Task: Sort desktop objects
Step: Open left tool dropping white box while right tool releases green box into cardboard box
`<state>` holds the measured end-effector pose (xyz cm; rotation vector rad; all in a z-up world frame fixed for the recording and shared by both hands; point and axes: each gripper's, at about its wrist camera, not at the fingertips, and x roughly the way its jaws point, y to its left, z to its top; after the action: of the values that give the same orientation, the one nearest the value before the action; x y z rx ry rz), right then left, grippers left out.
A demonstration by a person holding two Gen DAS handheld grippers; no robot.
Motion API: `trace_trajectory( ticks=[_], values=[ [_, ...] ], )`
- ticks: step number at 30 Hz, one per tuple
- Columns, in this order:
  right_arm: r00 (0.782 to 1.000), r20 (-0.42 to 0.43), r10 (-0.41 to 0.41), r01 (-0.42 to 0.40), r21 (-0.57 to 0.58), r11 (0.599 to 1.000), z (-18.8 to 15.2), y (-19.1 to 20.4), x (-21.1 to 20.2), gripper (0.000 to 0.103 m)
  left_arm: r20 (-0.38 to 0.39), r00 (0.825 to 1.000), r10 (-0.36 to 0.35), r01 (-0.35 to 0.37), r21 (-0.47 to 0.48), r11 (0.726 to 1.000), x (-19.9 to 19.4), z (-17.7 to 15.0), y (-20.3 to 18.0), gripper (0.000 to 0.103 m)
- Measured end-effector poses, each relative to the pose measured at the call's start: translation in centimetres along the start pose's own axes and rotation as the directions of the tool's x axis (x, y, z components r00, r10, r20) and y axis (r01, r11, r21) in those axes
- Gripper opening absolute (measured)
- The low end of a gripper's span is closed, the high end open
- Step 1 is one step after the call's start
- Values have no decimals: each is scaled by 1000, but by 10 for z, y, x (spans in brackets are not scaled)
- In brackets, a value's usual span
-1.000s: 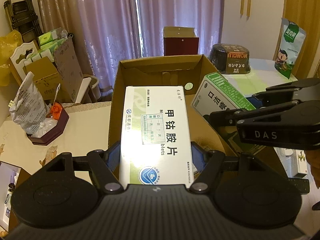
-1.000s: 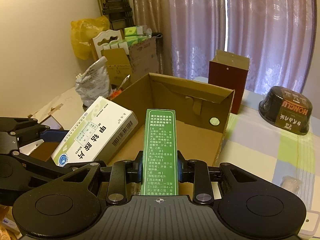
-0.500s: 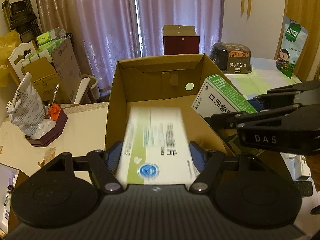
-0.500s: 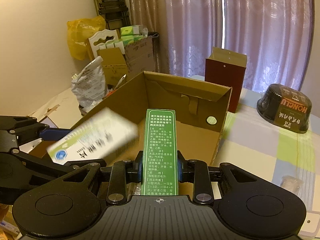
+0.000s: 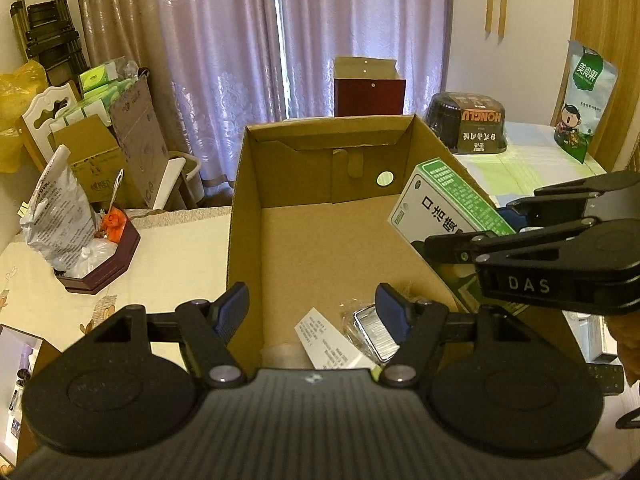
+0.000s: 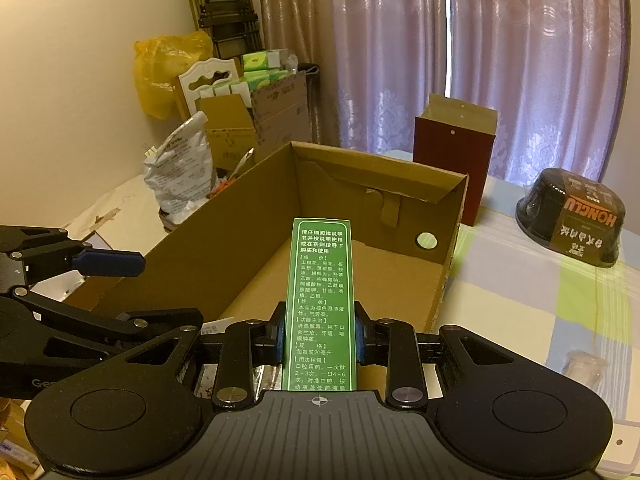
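Mid-sort, by the look of it: left gripper spread wide and holding nothing, poised over the near end of the cardboard box, with a white medicine carton and a foil-wrapped packet lying on the box floor just below its fingertips. Right gripper clamped narrow on the green-and-white medicine box, held above the box's near right wall. Probably next: a short carry forward and down, clearing that wall and the left gripper close alongside, toward the bare floor ahead.
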<state>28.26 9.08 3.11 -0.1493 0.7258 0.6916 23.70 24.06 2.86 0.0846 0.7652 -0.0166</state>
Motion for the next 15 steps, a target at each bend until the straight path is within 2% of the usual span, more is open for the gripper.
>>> trace_trajectory(
  ticks=[15],
  values=[
    [999,32,-14,15,-22,1000,2,1,2,30,9,1000,5,-5,1,1000,-8,-1,2,66]
  ],
)
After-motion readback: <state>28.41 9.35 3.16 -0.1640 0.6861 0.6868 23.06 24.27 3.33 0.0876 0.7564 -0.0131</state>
